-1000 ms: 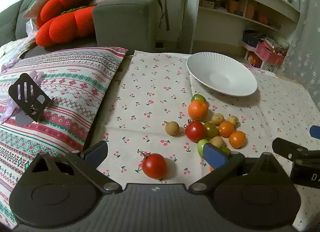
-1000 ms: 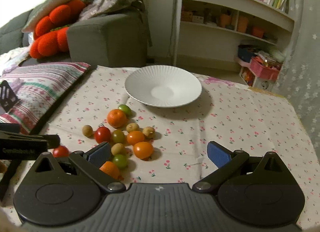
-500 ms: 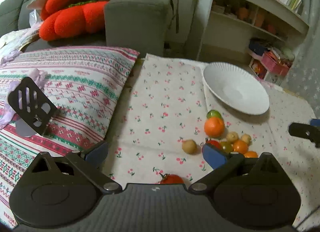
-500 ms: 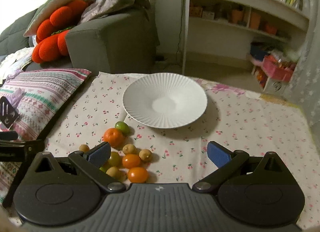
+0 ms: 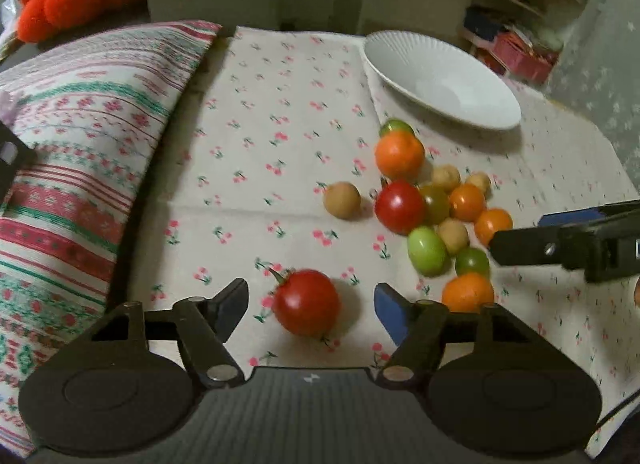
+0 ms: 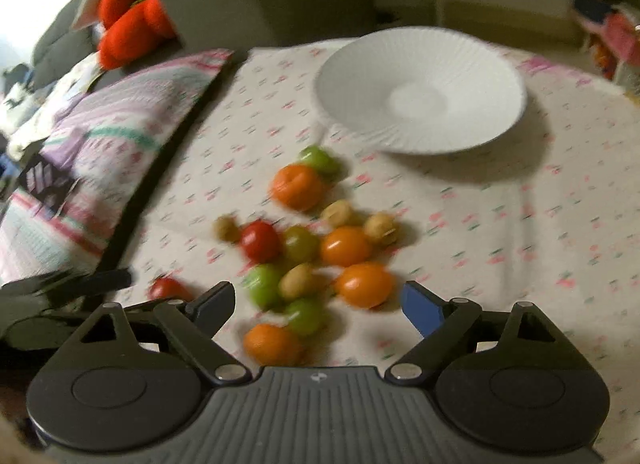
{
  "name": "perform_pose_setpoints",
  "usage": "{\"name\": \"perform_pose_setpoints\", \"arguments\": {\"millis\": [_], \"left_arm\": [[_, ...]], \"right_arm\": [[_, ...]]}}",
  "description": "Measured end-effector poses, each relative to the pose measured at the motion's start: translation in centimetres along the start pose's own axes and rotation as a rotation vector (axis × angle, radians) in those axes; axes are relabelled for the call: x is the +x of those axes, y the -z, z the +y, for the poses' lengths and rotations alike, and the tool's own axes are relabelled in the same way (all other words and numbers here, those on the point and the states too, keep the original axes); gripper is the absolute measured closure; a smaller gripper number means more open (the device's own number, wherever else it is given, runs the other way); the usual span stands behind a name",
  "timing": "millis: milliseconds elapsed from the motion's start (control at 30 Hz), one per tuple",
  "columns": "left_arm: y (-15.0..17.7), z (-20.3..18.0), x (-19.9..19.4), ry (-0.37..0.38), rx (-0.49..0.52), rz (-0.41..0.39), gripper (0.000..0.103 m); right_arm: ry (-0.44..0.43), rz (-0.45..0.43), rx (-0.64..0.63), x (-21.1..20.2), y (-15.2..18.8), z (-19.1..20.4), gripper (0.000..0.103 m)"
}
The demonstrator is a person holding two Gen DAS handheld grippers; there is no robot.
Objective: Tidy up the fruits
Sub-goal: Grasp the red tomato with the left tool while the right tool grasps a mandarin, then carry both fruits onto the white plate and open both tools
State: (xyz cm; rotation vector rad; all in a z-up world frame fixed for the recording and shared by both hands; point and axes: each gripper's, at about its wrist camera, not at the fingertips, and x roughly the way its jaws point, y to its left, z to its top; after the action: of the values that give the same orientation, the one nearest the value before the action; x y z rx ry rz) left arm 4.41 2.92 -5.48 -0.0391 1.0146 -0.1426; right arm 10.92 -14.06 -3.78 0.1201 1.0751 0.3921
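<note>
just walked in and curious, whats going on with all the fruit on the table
A person is sorting fruit with a pair of tongs in each hand. The left tongs are open around a lone red tomato that sits apart from the pile, not yet gripping it. The right tongs are open over the near edge of the pile, holding nothing. The white plate beyond the pile has no fruit in it.

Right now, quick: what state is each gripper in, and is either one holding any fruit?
Left gripper: open, holding nothing; the stemmed red tomato lies between its fingers.
Right gripper: open, empty, over the mixed fruit pile.
</note>
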Motion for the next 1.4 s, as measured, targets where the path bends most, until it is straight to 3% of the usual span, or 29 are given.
{"name": "perform_pose_setpoints", "arguments": {"millis": [100,300,500,567,700,1167,1400], "left_arm": [[0.2,-0.3,0.7,0.0,0.003,0.007,0.05],[0.5,-0.8,1.7,-0.035,0.038,-0.006,0.061],[0.4,-1.5,1.7,-0.06,0.078,-0.031,0.075],[0.4,-1.6,1.7,-0.062,0.079,-0.033,0.075],[0.4,-1.6,1.7,-0.059,0.075,-0.036,0.076],[-0.3,-1.8,0.5,-0.044,0.067,-0.071,0.076],[-2.9,-1.7,-1.2,-0.055,0.099,-0.158,0.076]], "right_arm": [[-0.01,0.032,0.01,0.8,0.5,0.4,0.015],[-0.005,0.056,0.07,2.0,1.3,0.4,0.029],[-0.008,0.038,0.102,2.8,2.1,0.7,0.046],[-0.002,0.033,0.099,3.2,2.3,0.8,0.057],[0.003,0.016,0.061,3.0,2.6,1.4,0.069],[0.034,-0.054,-0.032,1.7,2.4,3.0,0.07],[0.017,-0.143,0.006,-0.9,0.5,1.5,0.07]]}}
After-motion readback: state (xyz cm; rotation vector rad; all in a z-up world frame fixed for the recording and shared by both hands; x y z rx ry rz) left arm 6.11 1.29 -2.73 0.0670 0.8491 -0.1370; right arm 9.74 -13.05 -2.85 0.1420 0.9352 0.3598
